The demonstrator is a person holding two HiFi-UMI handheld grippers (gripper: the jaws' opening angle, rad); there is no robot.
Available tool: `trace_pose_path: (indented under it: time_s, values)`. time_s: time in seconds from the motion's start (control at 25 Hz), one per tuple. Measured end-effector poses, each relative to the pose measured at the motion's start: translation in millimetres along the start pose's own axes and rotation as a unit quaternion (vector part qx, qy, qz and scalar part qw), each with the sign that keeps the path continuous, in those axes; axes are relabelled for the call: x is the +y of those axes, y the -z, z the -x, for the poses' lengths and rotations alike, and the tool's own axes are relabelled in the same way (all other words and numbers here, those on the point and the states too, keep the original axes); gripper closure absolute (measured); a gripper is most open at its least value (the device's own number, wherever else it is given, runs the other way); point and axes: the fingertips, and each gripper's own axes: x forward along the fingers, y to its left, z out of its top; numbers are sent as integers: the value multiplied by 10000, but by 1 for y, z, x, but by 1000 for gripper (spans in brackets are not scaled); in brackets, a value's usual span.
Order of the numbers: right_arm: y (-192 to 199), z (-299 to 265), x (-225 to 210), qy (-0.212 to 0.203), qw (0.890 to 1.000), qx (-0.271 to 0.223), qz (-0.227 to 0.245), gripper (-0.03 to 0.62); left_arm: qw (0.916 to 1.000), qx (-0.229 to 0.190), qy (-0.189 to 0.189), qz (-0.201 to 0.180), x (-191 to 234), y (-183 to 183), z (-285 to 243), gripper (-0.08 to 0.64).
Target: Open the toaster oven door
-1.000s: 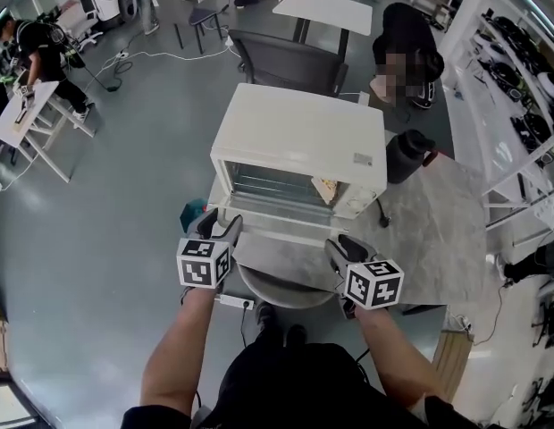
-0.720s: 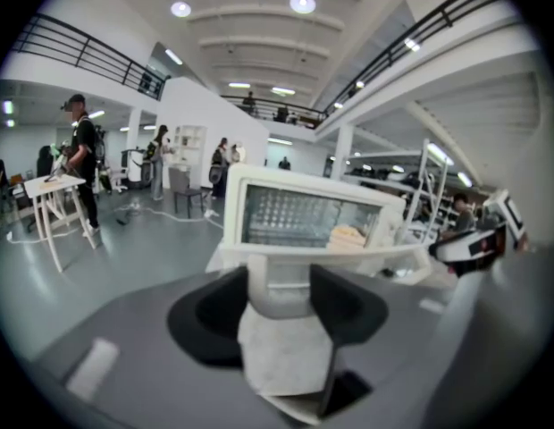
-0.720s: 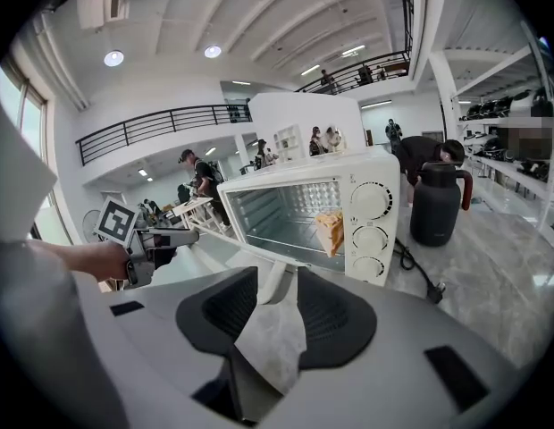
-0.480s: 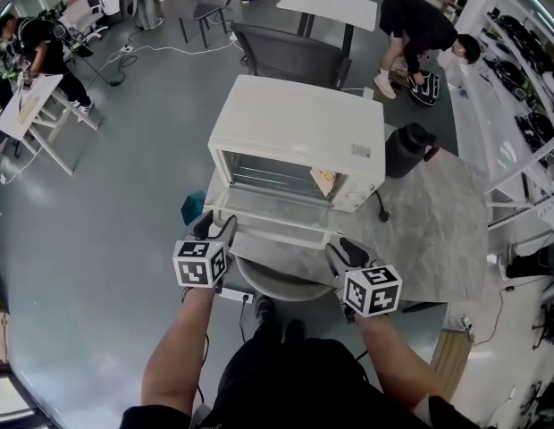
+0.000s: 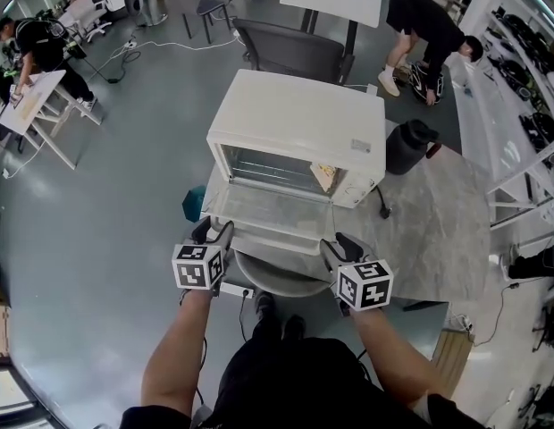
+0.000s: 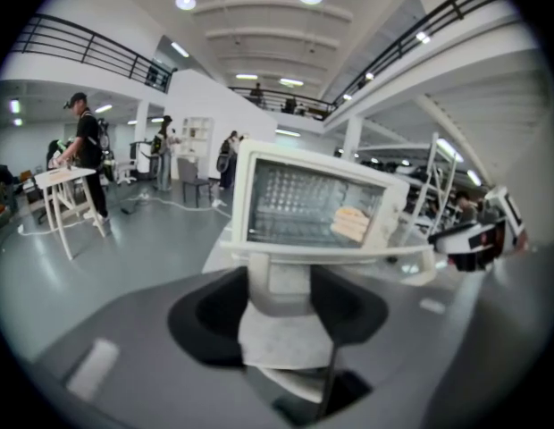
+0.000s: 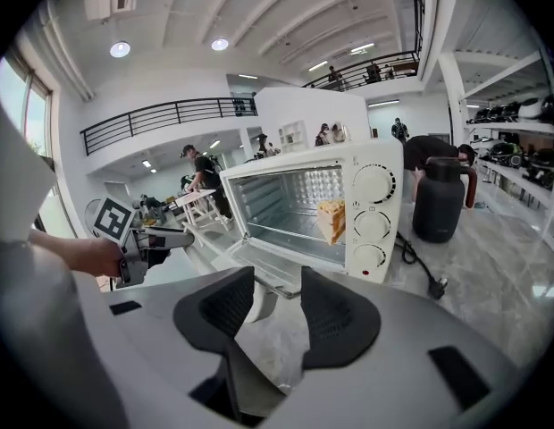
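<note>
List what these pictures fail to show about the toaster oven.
- Head view: print on the toaster oven top label, too small.
- Right gripper view: dial markings, too small.
- All views: where the power cord joins, hidden behind the oven's body.
- Head view: food inside, partly hidden by the oven's roof.

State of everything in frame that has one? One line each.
Toaster oven door: open, folded down.
Door handle: gripped at its left end.
Left tool: shut on the door handle.
Right tool: open, jaws have just been opening; handle's right end in the gap, not pressed.
Power plug: loose on the table, unplugged.
</note>
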Motion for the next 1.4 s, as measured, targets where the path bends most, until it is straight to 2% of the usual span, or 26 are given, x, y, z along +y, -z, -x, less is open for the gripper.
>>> trace_pose_path:
  time_s: [0.12,0.24,0.32,0.48,0.6,0.76,1.0,1.16,1.4]
  values:
    - [11,-1,1,-58,9999,113,5,434,9998,119,-62,140,0,11,5,337]
    - [19,-3,3,-66,9998,200,8,434,9985,56,-147,529,-2,22,23,337]
    - [22,-3,3,-66,9997,217,-11,434,9978,1,-222,621,-3,26,33,337]
    - [26,-2,4,-86,9997,217,-27,436,9975,-242,-421,520,4,8,43,337]
    - [30,-2,6,-102,9996,254,-32,434,9982,-315,-366,358,4,-9,39,337]
    - [36,-4,6,-92,9996,257,-100,434,9996,-183,-210,-90,-7,-15,26,337]
    - [42,-5,7,-85,9994,278,-197,434,9982,263,-124,-518,-22,5,11,339]
    - [54,-8,8,-98,9986,411,-320,437,9976,439,-112,-520,-22,22,8,339]
    - [75,-12,8,-49,9970,652,-409,439,9977,613,9,-299,-21,44,3,339]
